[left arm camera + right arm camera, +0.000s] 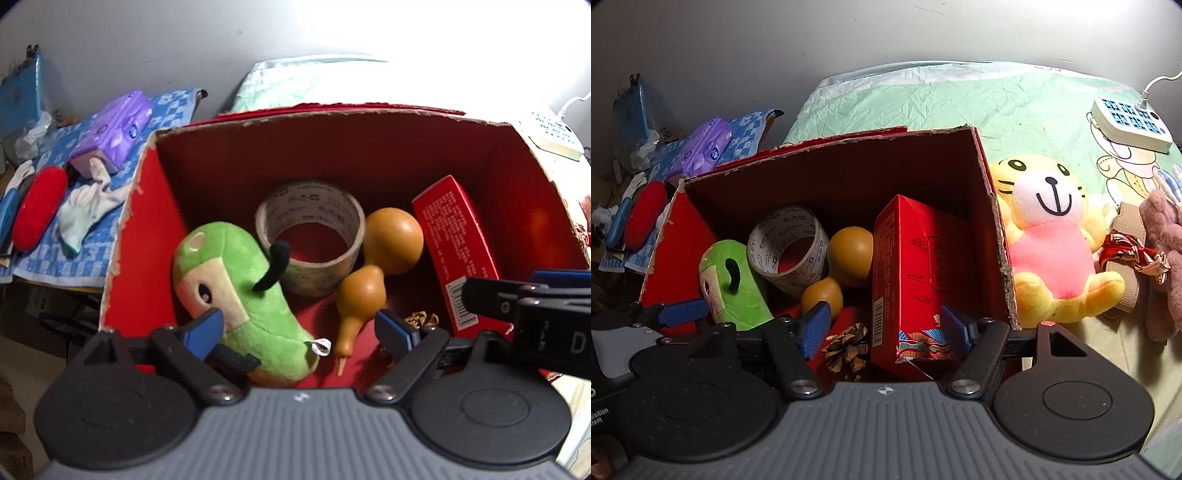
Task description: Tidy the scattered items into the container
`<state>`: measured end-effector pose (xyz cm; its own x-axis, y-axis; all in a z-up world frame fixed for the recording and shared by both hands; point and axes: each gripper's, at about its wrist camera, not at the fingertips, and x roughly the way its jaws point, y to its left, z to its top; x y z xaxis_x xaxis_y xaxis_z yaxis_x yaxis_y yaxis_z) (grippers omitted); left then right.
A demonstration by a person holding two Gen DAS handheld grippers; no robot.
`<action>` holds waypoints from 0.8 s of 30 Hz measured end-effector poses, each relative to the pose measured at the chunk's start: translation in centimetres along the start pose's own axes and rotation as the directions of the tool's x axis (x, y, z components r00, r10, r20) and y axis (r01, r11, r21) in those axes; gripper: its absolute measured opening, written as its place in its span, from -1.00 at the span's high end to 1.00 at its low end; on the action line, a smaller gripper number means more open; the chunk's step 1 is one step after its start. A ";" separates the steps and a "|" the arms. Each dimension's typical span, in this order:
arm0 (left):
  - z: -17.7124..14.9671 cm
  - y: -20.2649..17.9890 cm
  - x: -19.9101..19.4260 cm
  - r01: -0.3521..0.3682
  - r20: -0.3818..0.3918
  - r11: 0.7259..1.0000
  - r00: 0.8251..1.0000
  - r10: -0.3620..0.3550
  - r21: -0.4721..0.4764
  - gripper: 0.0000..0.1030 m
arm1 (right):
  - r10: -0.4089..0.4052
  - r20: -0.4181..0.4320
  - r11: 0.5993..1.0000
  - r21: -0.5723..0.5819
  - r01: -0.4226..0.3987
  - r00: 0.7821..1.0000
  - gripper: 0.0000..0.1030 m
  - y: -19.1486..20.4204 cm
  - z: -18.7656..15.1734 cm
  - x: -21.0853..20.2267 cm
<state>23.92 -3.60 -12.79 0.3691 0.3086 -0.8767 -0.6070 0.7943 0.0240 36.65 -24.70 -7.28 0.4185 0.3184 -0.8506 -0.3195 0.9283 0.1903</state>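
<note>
Below left gripper (299,328), spread wide, empty: green plush (236,295) inside red box (354,147).

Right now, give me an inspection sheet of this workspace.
Surface: crumpled green printed sheet.
Job's things: red cardboard box holds green plush toy, tape roll, brown gourd, red carton, pine cone. Yellow plush tiger sits outside, against the box's right wall.
Clutter: purple tissue pack and red oval case on blue checked cloth.
Grippers: left gripper and right gripper over the box, jaws apart, holding nothing.
Cables: white power strip with cord.
Surroundings: plain wall.
</note>
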 end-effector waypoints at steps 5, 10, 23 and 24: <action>-0.1 0.0 -0.4 -0.049 0.008 0.998 0.999 0.049 -0.026 -0.71 | -0.022 0.022 1.000 0.007 0.022 1.000 -0.62 0.0 -0.2 -0.8; 0.0 0.3 -1.2 -0.063 0.014 0.997 0.998 0.064 -0.051 -0.71 | -0.052 0.028 0.999 0.008 0.051 0.998 -0.63 0.5 0.1 -1.4; -0.3 0.7 -4.1 -0.072 0.083 0.996 0.994 0.077 -0.060 -0.71 | -0.082 0.057 0.996 0.031 0.080 0.995 -0.62 0.7 -0.6 -2.8; -0.4 0.8 -4.2 -0.075 0.090 0.995 0.993 0.080 -0.064 -0.71 | -0.083 0.059 0.996 0.028 0.082 0.995 -0.62 0.8 -0.8 -2.9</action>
<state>21.62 -4.48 -9.25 0.3810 0.4171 -0.8251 -0.6769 0.7337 0.0583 34.51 -24.99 -5.07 0.4932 0.2509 -0.8329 -0.2605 0.9562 0.1338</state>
